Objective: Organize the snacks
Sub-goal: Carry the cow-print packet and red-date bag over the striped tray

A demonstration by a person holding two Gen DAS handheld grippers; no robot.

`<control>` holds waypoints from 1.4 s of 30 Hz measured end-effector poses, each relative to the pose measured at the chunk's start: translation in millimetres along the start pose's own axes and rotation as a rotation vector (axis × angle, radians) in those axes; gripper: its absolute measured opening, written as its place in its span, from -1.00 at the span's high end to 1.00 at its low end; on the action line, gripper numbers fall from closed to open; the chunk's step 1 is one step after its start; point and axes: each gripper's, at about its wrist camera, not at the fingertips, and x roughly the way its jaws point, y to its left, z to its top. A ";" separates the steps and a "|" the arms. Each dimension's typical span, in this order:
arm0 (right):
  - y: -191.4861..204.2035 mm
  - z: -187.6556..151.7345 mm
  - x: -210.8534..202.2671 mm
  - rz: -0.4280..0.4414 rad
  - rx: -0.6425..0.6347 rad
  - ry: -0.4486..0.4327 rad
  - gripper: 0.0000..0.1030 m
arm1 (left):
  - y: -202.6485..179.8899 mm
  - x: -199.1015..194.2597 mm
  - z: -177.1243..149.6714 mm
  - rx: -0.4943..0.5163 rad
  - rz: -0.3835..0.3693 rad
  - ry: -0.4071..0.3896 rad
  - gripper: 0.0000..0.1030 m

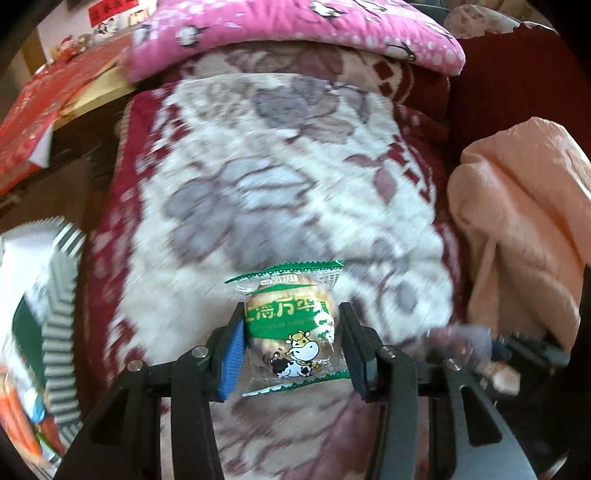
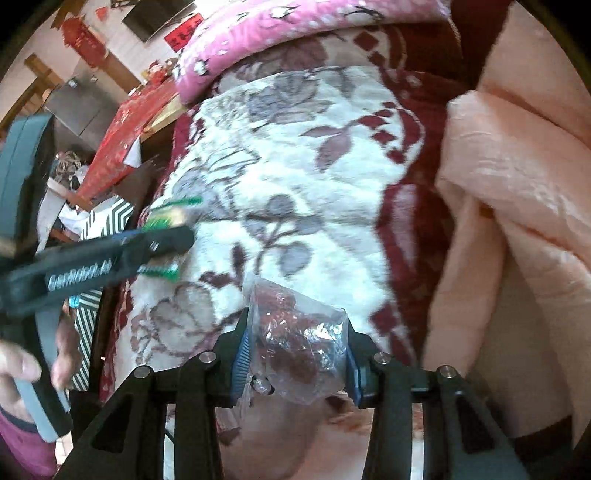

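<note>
At the bottom centre of the left wrist view, my left gripper (image 1: 293, 349) has its jaws closed about a green-trimmed snack packet (image 1: 291, 328) printed with a cartoon cow, blue pads pressing its two sides so the wrapper stands upright and clear of the bedding. In the right wrist view, again at bottom centre, my right gripper (image 2: 295, 360) has its jaws narrowed on a crinkled clear bag of dark red snacks (image 2: 299, 343), pinched across the middle, which I judge keeps the loose plastic from slipping. Both packets hang above a floral blanket (image 1: 266, 192) in white, grey and maroon, which fills the middle of each frame. I read this as one snack per hand, lifted together to save a trip. At left in the right wrist view the left gripper shows side-on with its green packet, a hand (image 2: 18, 363) below it. At the left edge of the left wrist view sits a striped box (image 1: 55, 295), holding packets, probably the destination. Farther off, a peach quilt (image 1: 517, 221) lies at right and a pink pillow (image 1: 295, 33) along the top.
</note>
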 end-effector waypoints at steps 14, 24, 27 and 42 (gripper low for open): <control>69.3 -0.8 -1.2 0.021 -0.138 -0.004 0.12 | 59.7 -46.6 -60.7 -0.089 0.073 -0.076 0.09; 114.8 -3.0 14.9 0.049 -0.216 0.031 0.12 | 95.4 -68.9 -78.4 -0.149 0.122 -0.123 0.09; 132.5 -3.1 19.8 0.060 -0.250 0.039 0.12 | 108.5 -75.7 -83.6 -0.173 0.134 -0.134 0.09; 238.8 6.5 48.3 0.120 -0.450 0.074 0.12 | 194.0 -117.9 -115.8 -0.332 0.213 -0.189 0.09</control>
